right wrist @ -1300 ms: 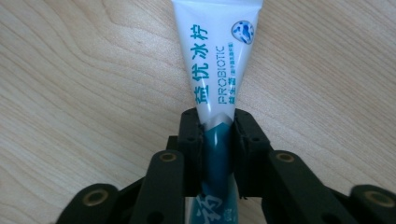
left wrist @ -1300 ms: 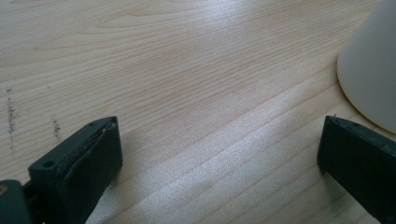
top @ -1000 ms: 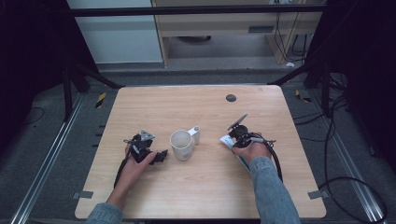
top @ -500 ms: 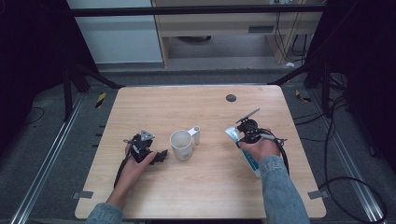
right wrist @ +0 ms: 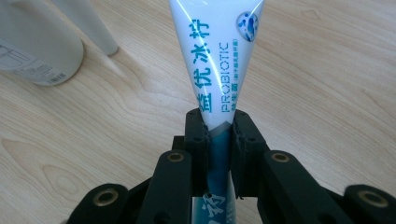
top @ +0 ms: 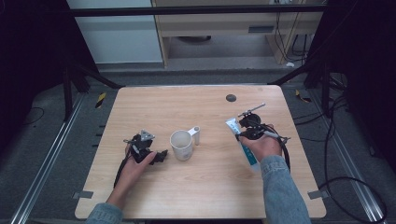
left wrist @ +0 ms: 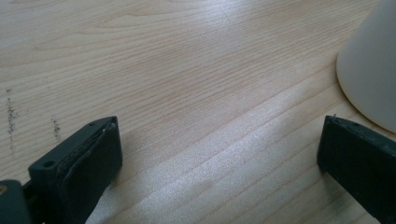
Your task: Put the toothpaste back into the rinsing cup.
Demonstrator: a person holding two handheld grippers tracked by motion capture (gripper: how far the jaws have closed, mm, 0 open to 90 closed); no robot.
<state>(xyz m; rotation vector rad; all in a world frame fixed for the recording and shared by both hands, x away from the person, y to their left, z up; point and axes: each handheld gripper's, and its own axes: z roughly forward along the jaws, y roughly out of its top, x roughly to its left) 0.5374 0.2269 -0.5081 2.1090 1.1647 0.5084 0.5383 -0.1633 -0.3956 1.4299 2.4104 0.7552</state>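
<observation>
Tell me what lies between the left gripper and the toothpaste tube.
The white cup, handle toward the toothpaste tube, stands between it and the left gripper, seen in the high view.

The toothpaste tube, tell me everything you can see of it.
The toothpaste tube is soft white plastic with teal lettering, including the word PROBIOTIC, and a small blue emblem. The right gripper is shut on it, its jaws pinching the tube flat partway along. In the high view the tube is at the table's right side.

Black two-jaw tool with brass-ringed screw holes; blue denim sleeve.
</observation>
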